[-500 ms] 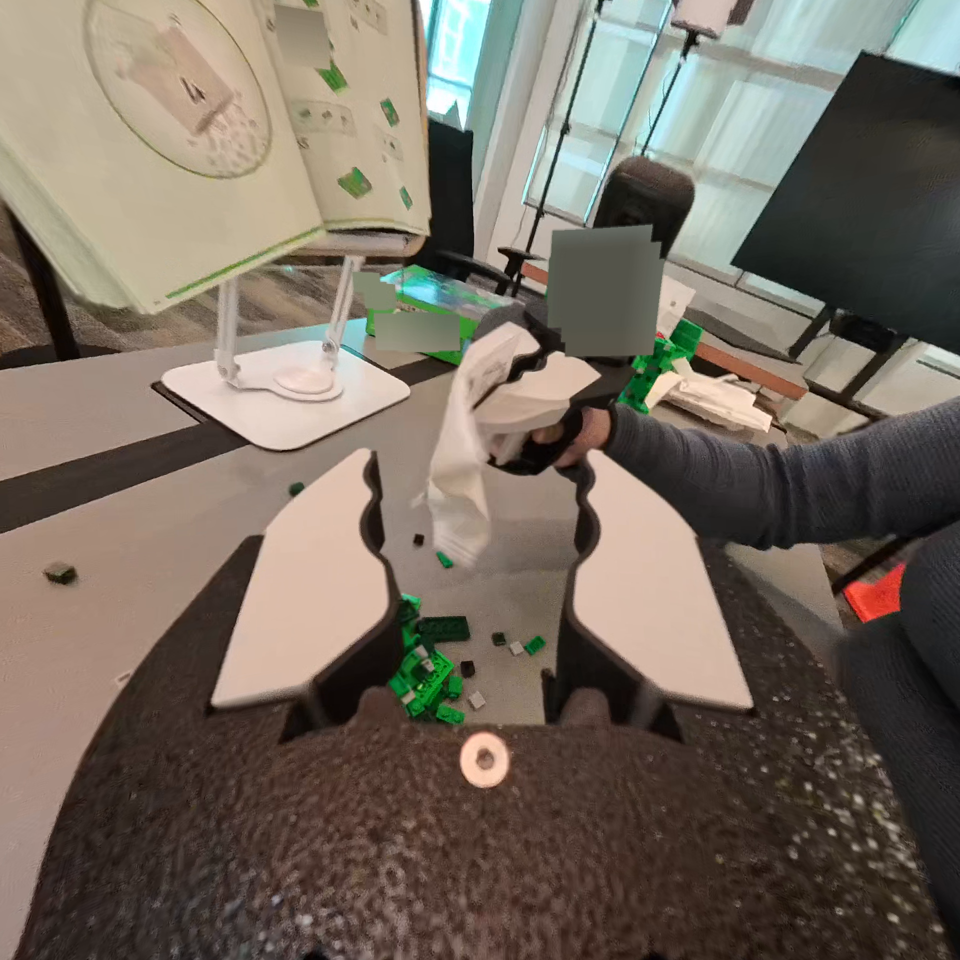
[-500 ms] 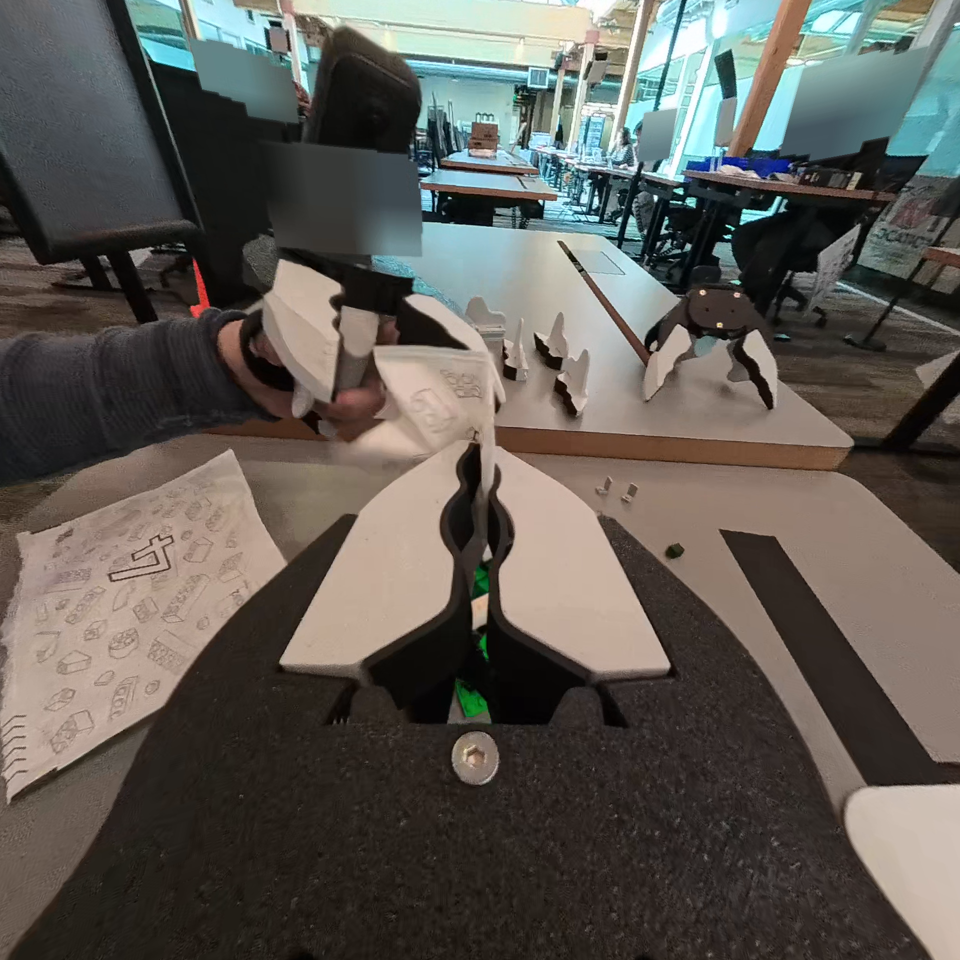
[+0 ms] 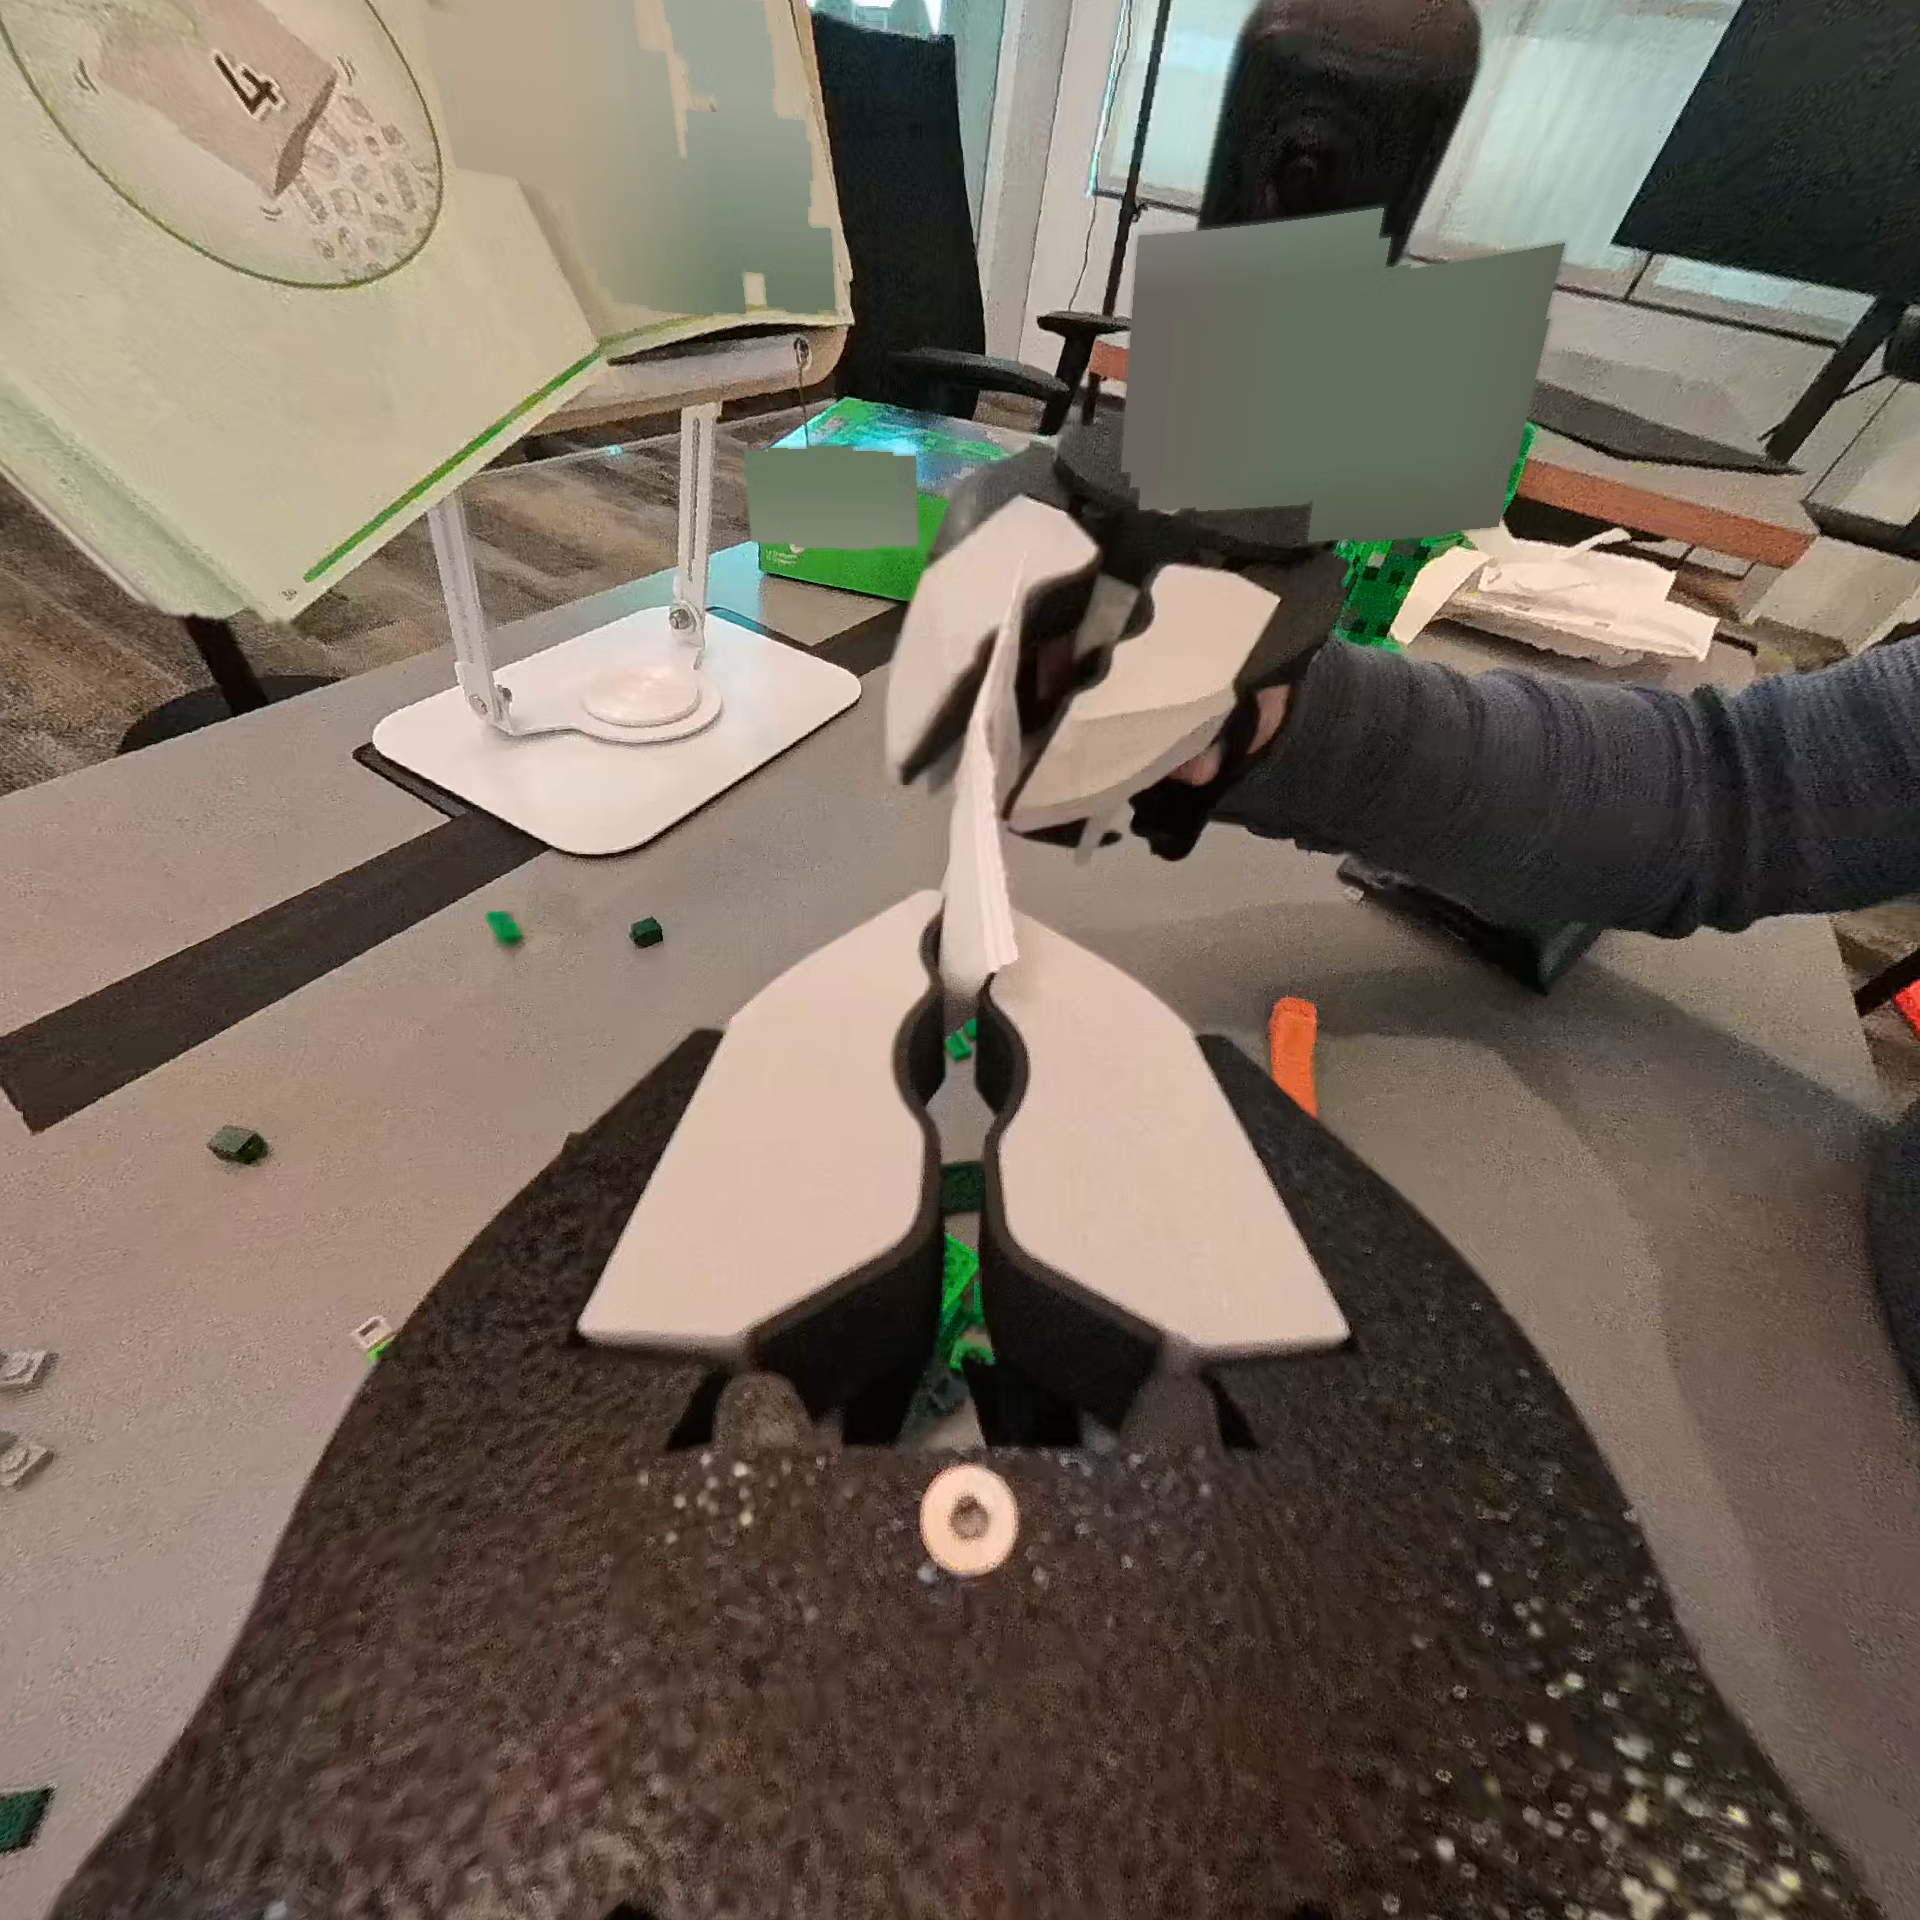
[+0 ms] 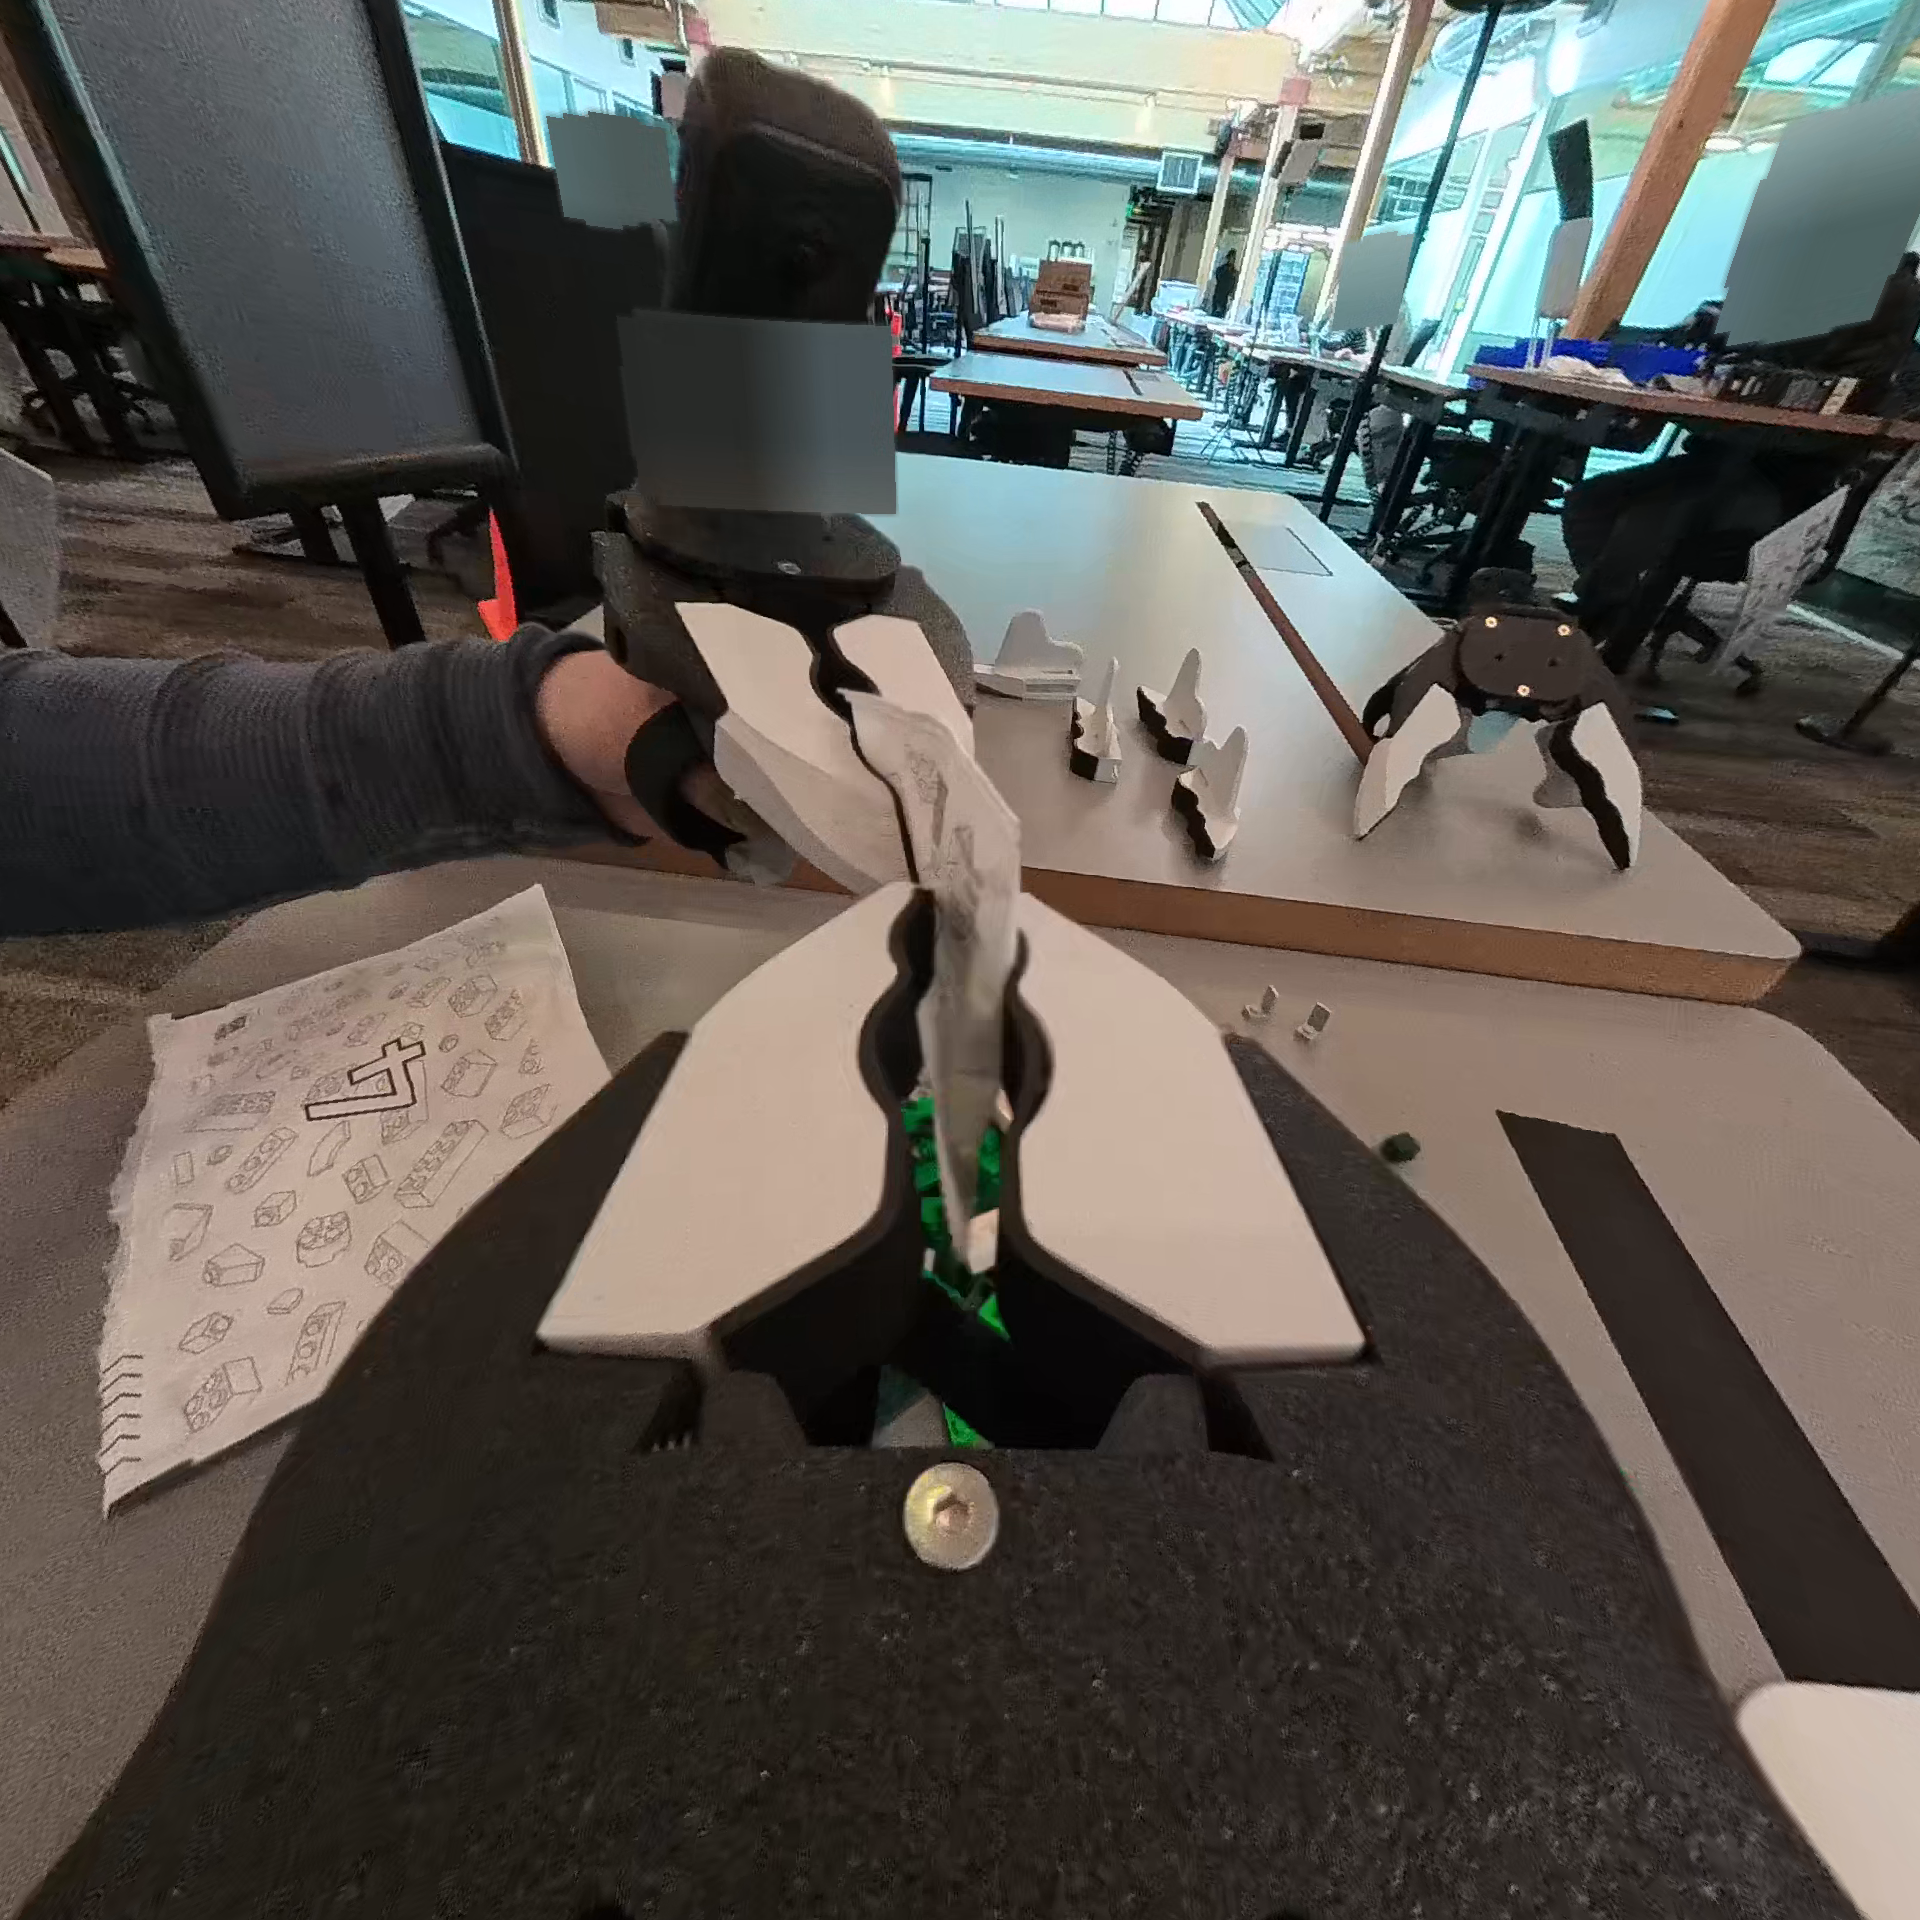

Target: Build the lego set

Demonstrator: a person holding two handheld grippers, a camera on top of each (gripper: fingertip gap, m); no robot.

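Note:
A small white paper bag [image 3: 977,883] with printed brick drawings hangs between my two grippers above the grey table [image 3: 312,1039]. My left gripper [image 3: 971,940] is shut on its lower end. My right gripper [image 3: 982,800], held by a hand in a dark sleeve, is shut on its upper part. In the right wrist view the bag [image 4: 956,1049] runs through my shut right gripper [image 4: 961,920] up to the left gripper [image 4: 894,842]. A pile of green lego pieces [image 3: 961,1299] lies on the table under the fingers, mostly hidden; it also shows in the right wrist view [image 4: 940,1184].
An open instruction booklet [image 3: 260,312] sits on a white stand [image 3: 623,748] at the back left, with a green box [image 3: 862,561] behind. Loose bricks [image 3: 504,925] [image 3: 239,1146] and an orange tool [image 3: 1294,1049] lie around. A flat printed bag [image 4: 332,1164] lies at the left. Spare fingers [image 4: 1143,717] stand on the neighbouring table. The grippers are tip to tip, or close to it.
My left gripper was open and apart from the bag; it has shut on the bag's lower end. The right gripper has kept its hold and come closer.

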